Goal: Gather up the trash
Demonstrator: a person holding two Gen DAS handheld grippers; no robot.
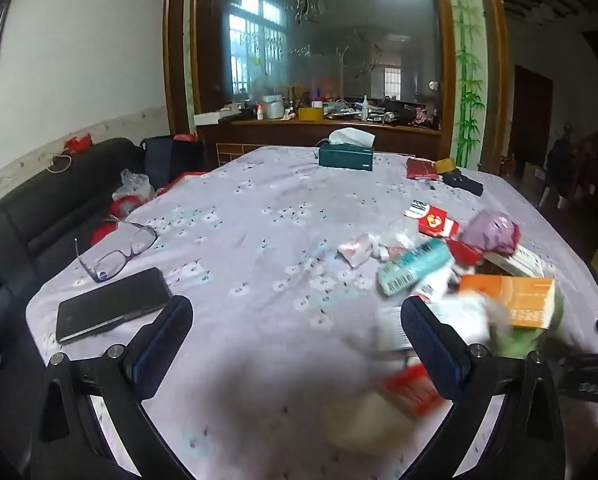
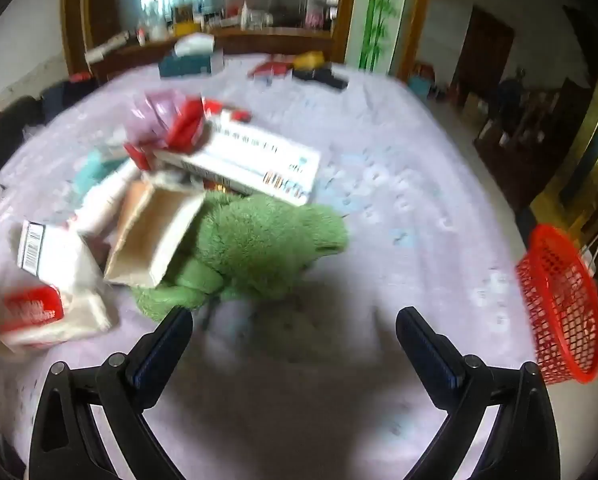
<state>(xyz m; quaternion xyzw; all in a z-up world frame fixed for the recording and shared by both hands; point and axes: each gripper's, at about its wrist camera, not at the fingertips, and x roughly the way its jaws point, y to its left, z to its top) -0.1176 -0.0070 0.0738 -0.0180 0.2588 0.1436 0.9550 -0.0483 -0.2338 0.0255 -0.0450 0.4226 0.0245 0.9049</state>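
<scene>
On the table [image 2: 399, 184], under its lilac flowered cloth, the trash is gathered in one loose heap: an open cardboard box [image 2: 155, 236], a long white carton [image 2: 255, 164], red packets [image 2: 31, 308] and a crumpled purple wrapper [image 2: 159, 116], with a green plush cloth [image 2: 259, 240] lying against them. Seen from the right tool [image 2: 295, 334], the heap is spread from about nine to twelve o'clock, the open box at roughly ten o'clock and the green cloth near eleven, just beyond the left finger's tip. The red mesh basket [image 2: 559, 304], judged to be the collecting bin, is found at three o'clock, past the table's edge. The long carton is laid with its long axis running from about ten towards four o'clock, so it is crossed rather than aligned by the line between the fingers.

From the left tool [image 1: 297, 328] the same heap is met at one to two o'clock, an orange box [image 1: 511, 300] and a teal packet [image 1: 411, 268] being nearest its right finger; a phone [image 1: 111, 304] and spectacles [image 1: 119, 248] at ten o'clock are judged not to be trash.

Both tools are held wide apart with nothing between the fingers. The right tool is judged the better placed, since heap and basket are both flanked by it, though blur leaves finer detail unclear
</scene>
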